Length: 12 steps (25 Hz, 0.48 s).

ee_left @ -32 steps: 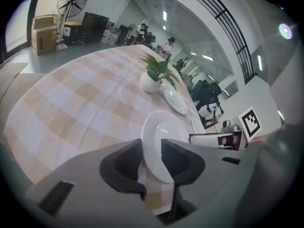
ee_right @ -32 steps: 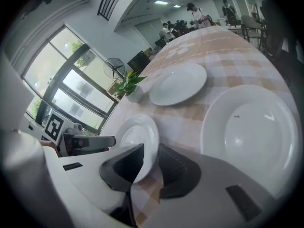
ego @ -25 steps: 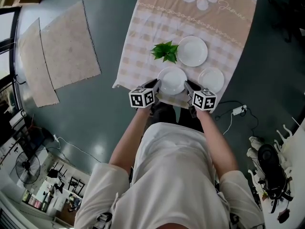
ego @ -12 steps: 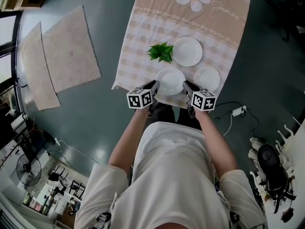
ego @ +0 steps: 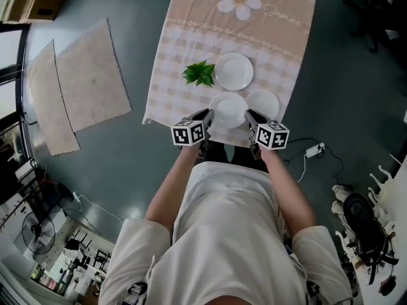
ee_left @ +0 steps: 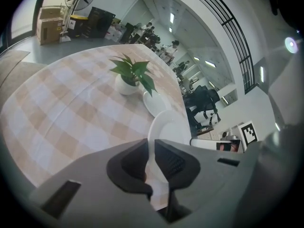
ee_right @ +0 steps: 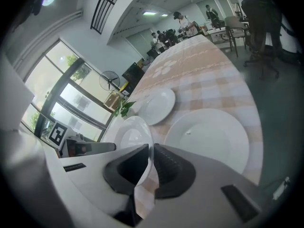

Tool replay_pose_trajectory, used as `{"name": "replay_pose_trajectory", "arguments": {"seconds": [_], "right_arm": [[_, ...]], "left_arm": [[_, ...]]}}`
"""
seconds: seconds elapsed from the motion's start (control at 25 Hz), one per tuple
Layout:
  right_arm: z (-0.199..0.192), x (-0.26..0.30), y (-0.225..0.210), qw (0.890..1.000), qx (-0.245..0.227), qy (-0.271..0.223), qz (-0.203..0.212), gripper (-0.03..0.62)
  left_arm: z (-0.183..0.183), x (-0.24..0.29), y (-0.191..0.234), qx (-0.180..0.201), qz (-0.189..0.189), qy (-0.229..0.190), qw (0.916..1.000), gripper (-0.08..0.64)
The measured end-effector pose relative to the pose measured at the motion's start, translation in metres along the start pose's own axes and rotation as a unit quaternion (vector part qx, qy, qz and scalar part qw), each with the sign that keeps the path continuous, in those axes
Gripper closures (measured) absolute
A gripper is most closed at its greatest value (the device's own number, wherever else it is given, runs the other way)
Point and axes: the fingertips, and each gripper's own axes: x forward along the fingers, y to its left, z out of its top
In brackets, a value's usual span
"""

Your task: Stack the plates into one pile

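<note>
- My left gripper [ee_left: 153,159] has its jaws pinching the left rim of the nearest plate [ego: 229,109]. My right gripper [ee_right: 151,163] pinches the opposite rim.
- The plate is held between them over the checked worktop's [ego: 184,40] near edge.
- A second plate [ego: 264,103] lies just right of it.
- Farther back, a third plate [ego: 234,71] lies beside a potted plant [ego: 199,74].

- Dark grey-green floor [ego: 127,164], glossy, catching pale reflections.
- A large beige mat [ego: 89,65] and a narrower mat [ego: 44,94] lie on it, left of the worktop [ego: 175,49].
- The worktop wears a beige checked cloth with a daisy print.
- Cardboard box [ego: 39,2] in the far left corner.
- White power strip [ego: 313,150] with its cable on the floor at right.
- Standing fan [ee_right: 110,82] before tall, daylit windows [ee_right: 71,103].
- Strip ceiling lights [ee_left: 209,63]; pale walls.
- Dark office chair [ee_right: 266,23] beside the worktop.
</note>
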Motion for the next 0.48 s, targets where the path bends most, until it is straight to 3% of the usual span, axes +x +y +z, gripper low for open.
{"name": "replay_pose_trajectory", "arguments": {"seconds": [0.48], "right_arm": [[0.009,-0.055,-0.073,0.999,0.016,-0.018,-0.028,0.537]], "left_arm": [[-0.014,0.06,-0.068,0.031,-0.016,0.034,0.9988,0.514]]}}
